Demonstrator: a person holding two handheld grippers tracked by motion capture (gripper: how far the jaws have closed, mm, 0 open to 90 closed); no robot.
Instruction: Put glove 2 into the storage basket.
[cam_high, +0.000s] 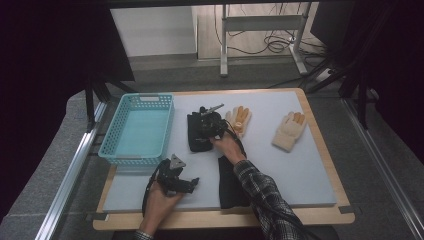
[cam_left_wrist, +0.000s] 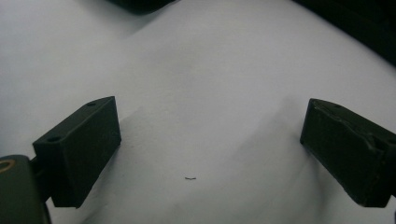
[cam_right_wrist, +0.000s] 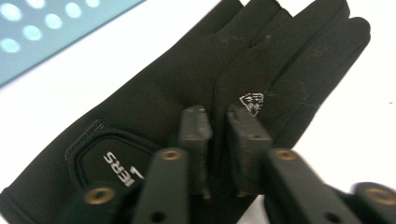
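Evidently the right gripper (cam_right_wrist: 217, 135) is pinching the black glove (cam_right_wrist: 196, 84) with nearly closed jaws for lifting, while the left gripper (cam_left_wrist: 210, 154) is idling wide open, holding nothing.

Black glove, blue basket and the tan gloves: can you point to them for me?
black glove (cam_right_wrist: 154, 107), right gripper view, on its palm.
blue basket (cam_high: 118, 127), high view, on its left wall.
tan gloves (cam_high: 287, 134), high view, on the right one's palm.

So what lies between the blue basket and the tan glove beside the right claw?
In the high view, a black glove lies between the basket and that tan glove.
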